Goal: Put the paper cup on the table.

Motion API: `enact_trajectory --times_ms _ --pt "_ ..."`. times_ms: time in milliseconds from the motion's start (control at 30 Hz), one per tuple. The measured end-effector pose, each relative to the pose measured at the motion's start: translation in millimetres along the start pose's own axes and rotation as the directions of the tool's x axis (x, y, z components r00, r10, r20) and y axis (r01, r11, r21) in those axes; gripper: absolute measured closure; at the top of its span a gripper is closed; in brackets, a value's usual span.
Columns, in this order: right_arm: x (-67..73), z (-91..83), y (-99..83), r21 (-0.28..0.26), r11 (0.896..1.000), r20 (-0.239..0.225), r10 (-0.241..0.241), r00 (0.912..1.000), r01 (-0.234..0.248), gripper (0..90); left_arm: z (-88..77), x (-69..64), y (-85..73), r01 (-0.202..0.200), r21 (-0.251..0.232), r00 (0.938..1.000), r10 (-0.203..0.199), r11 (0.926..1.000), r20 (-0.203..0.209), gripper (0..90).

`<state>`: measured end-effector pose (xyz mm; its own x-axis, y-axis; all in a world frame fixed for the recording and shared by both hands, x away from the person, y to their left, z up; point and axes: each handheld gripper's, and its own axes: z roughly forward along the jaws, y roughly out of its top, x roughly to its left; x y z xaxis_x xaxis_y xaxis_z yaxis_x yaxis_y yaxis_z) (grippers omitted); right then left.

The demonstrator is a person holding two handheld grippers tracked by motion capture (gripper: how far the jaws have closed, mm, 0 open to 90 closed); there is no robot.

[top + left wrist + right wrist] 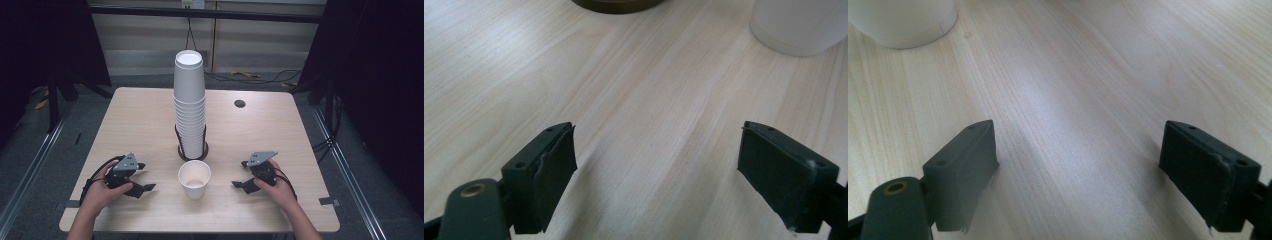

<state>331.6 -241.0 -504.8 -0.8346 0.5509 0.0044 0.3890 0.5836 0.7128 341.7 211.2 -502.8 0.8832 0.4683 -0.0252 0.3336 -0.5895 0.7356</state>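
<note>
While both hands rest low on the table point(140, 120), we find the left gripper point(144, 176) at about eight o'clock from the table's centre, its jaws spread apart with nothing between them. In the left gripper view the left gripper point(656, 155) shows two black pads point(555, 165) standing wide, bare wood grain between them. We find the right gripper point(241, 174) at about four o'clock, likewise released; in the right gripper view the right gripper point(1078, 152) has both pads point(1198, 167) separated over bare tabletop, gripping nothing.

Between the two grippers, at six o'clock from the table's centre, we see the single paper cup point(194, 179) standing upright, mouth up, apart from both sets of jaws. Its white base appears at one o'clock in the left gripper view point(799, 25) and at eleven o'clock in the right gripper view point(903, 22).

Just beyond the cup, toward twelve o'clock, we see the tall stack of paper cups point(189, 105) rising upright from a dark ring holder point(193, 150); the holder's rim shows at twelve o'clock in the left gripper view point(616, 5). A small dark round hole point(239, 103) lies in the tabletop at about two o'clock from the stack. Cables point(250, 76) trail on the floor past the table's far edge.
</note>
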Motion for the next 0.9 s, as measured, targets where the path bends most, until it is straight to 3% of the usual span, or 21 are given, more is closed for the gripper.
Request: enact_trajectory --times_ms 167,567,900 --pt "0.0 0.0 0.0 0.0 1.0 0.0 0.0 1.0 0.0 14.9 3.0 1.9 -4.7 -0.011 0.009 0.9999 0.011 0.9999 -0.011 15.4" --pt "0.1 0.0 0.0 0.0 1.0 0.0 -0.001 1.0 0.001 15.0 7.4 3.2 -9.7 0.028 -0.006 0.9996 -0.028 0.9996 -0.002 14.3" --pt "0.1 0.0 0.0 0.0 1.0 0.0 -0.001 1.0 0.001 14.9 8.3 3.8 -10.0 0.022 -0.01 0.9998 -0.022 0.9997 -0.001 12.7"
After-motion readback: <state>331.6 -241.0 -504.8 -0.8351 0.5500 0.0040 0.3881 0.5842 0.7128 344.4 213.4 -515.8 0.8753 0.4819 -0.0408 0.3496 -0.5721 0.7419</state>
